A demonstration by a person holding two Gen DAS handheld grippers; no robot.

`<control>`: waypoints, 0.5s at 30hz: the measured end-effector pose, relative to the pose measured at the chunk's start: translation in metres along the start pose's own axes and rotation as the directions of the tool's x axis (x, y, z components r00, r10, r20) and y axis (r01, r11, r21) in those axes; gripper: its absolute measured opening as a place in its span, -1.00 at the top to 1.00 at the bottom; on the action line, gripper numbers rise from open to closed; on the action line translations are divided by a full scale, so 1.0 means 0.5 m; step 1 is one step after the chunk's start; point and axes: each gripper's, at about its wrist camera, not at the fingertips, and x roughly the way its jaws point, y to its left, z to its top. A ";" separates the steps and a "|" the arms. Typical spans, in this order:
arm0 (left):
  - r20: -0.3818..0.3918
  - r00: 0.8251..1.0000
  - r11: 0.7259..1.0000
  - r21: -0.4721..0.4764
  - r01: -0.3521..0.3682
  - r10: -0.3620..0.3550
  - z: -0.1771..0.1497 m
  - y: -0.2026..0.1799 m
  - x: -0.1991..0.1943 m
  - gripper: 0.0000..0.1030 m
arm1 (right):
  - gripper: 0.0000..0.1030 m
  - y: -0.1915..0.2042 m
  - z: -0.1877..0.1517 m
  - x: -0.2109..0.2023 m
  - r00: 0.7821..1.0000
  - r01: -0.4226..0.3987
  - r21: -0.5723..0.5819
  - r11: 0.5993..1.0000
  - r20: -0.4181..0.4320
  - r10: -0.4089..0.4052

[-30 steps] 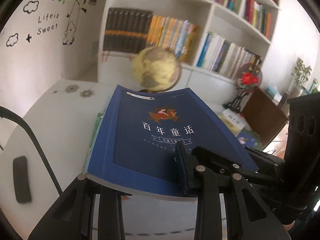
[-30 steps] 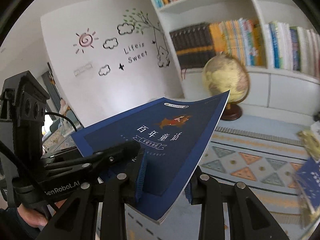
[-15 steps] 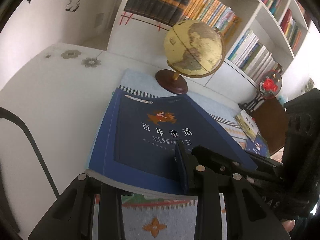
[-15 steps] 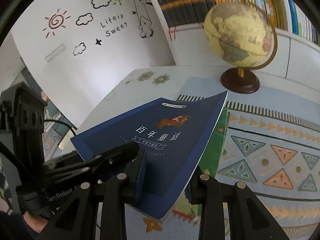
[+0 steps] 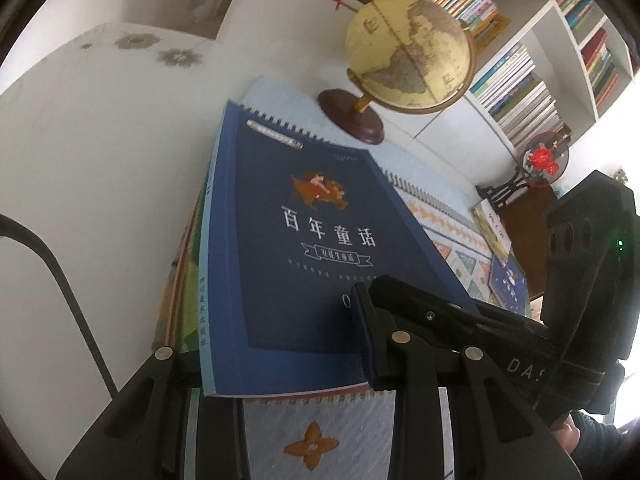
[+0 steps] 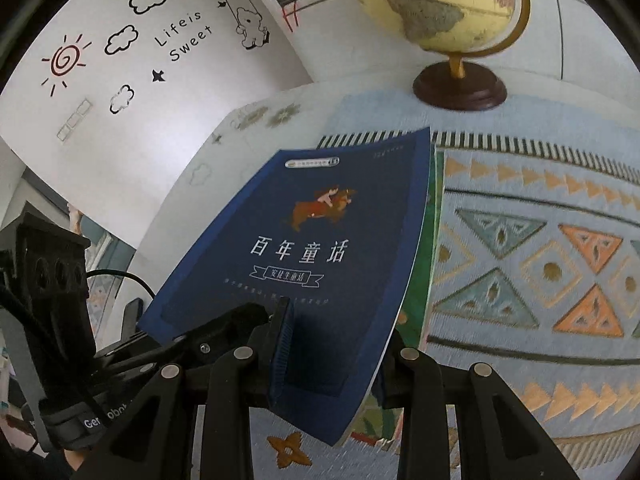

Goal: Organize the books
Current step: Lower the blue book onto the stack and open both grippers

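Observation:
A dark blue book [image 5: 304, 240] with white Chinese title lettering is held flat between both grippers, low over the patterned table cloth [image 5: 312, 440]. My left gripper [image 5: 280, 344] is shut on its near edge, one pad on the cover and the other finger hidden beneath. My right gripper [image 6: 332, 364] is shut on the same book [image 6: 320, 248] at its near right corner. Each gripper also shows in the other's view, clamped beside it. A green-covered book [image 5: 180, 280] lies directly under the blue one, its edge [image 6: 434, 208] peeking out; whether they touch I cannot tell.
A yellow globe [image 5: 408, 52] on a dark wooden base stands just beyond the book. Two more books [image 5: 500, 256] lie at the cloth's right end near a red fan ornament [image 5: 542, 160]. Filled bookshelves [image 5: 520, 92] line the wall. A black cable [image 5: 60, 280] runs at the left.
Both grippers have come down and tipped forward with the blue book, from up at shelf height to just over the cloth and the green book. Neither grip has changed.

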 end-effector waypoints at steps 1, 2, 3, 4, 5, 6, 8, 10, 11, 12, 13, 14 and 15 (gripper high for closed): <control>-0.008 1.000 1.000 0.000 -0.003 0.003 -0.002 0.003 0.000 0.44 | 0.38 -0.001 0.000 0.004 1.000 -0.004 0.003 1.000 -0.004 0.004; -0.018 1.000 1.000 0.000 -0.004 0.004 -0.005 0.005 0.000 0.43 | 0.38 -0.003 -0.001 0.009 1.000 -0.008 0.008 1.000 -0.007 0.008; -0.026 1.000 1.000 -0.001 -0.003 0.003 -0.005 0.008 0.001 0.43 | 0.38 -0.005 -0.002 0.013 1.000 -0.011 0.014 1.000 -0.010 0.011; -0.036 0.999 1.000 -0.006 -0.003 0.003 -0.005 0.012 0.004 0.43 | 0.38 -0.007 -0.002 0.018 1.000 -0.015 0.022 1.000 -0.015 0.016; -0.046 0.999 1.000 -0.017 -0.004 0.003 -0.005 0.015 0.007 0.43 | 0.36 -0.010 -0.005 0.021 1.000 -0.017 0.033 0.999 -0.019 0.017; -0.051 0.999 1.000 -0.024 -0.005 0.004 -0.005 0.017 0.009 0.43 | 0.36 -0.010 -0.010 0.023 1.000 -0.016 0.039 0.999 -0.020 0.017; -0.054 0.999 1.000 -0.023 -0.009 0.008 -0.007 0.018 0.011 0.43 | 0.36 -0.008 -0.018 0.022 1.000 -0.008 0.040 0.999 -0.010 0.008; -0.057 0.998 1.000 -0.009 -0.020 0.019 -0.006 0.014 0.013 0.43 | 0.36 -0.009 -0.025 0.019 1.000 -0.001 0.047 0.999 0.000 0.001; -0.060 0.998 1.000 -0.004 -0.022 0.022 -0.005 0.013 0.016 0.43 | 0.36 -0.011 -0.030 0.018 1.000 -0.003 0.053 0.999 -0.001 0.003; -0.061 0.998 1.000 0.000 -0.021 0.021 -0.003 0.012 0.018 0.43 | 0.36 -0.012 -0.033 0.016 1.000 -0.003 0.056 0.998 -0.003 0.003; -0.062 0.998 1.000 0.003 -0.018 0.018 -0.001 0.011 0.021 0.43 | 0.36 -0.016 -0.035 0.014 1.000 -0.002 0.058 0.998 0.000 0.002; -0.063 0.998 1.000 0.005 -0.016 0.016 0.000 0.011 0.022 0.43 | 0.36 -0.017 -0.036 0.012 1.000 -0.001 0.059 0.998 0.002 0.001; -0.064 0.998 1.000 0.008 -0.016 0.017 0.002 0.011 0.023 0.43 | 0.36 -0.018 -0.037 0.011 1.000 0.000 0.059 0.998 0.004 0.000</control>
